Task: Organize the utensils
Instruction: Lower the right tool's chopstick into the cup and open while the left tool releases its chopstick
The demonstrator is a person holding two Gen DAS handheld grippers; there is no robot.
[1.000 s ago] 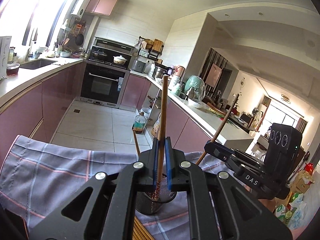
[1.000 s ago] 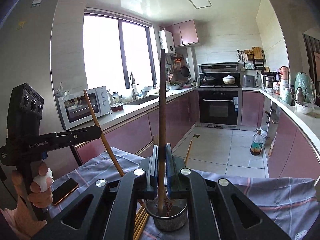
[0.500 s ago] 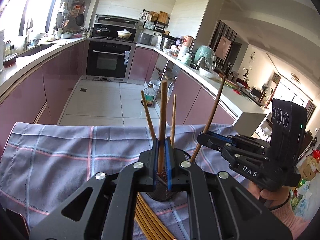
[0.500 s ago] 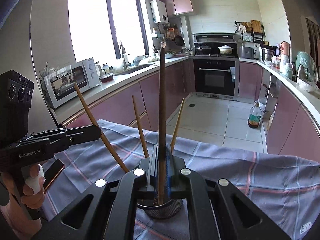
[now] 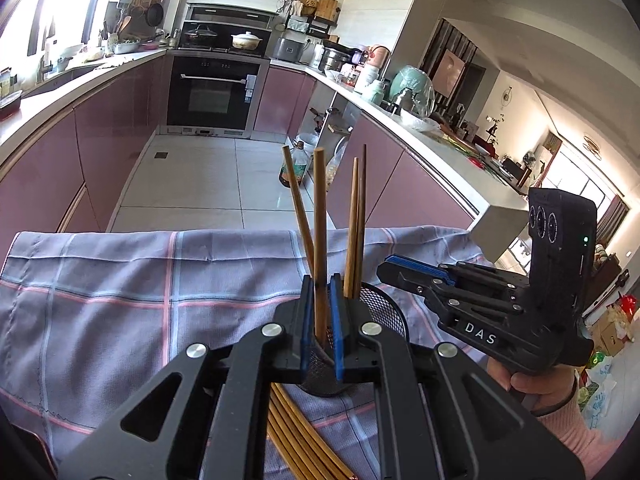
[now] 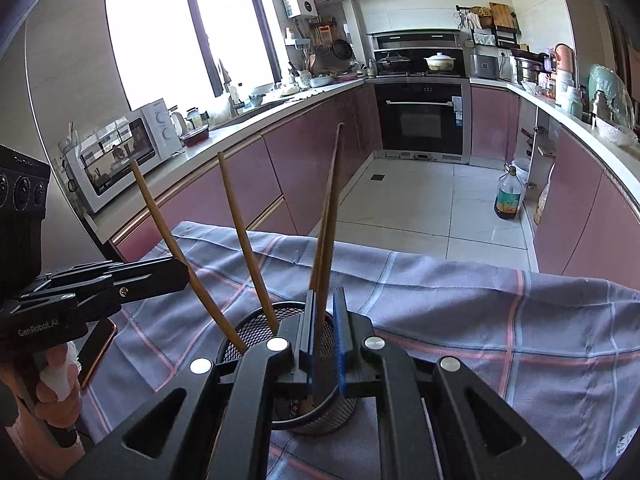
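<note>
The left hand-held gripper [image 5: 320, 312] is closed on a brown wooden chopstick [image 5: 319, 216], which stands nearly upright with its lower end down inside the black wire-mesh cup [image 5: 386, 312]. The cup sits on a lilac checked cloth with pink stripes [image 5: 120, 276] spread over the worktop. The right hand-held gripper [image 6: 325, 344] hovers right over the cup's rim with its blue pads a narrow gap apart; a second brown chopstick [image 6: 330, 216] runs between them into the cup, and whether the pads press on it I cannot tell. Two more chopsticks [image 6: 244, 236] lean in the cup. A loose bundle of wooden chopsticks [image 5: 296, 436] lies flat on the cloth just beside the cup.
</note>
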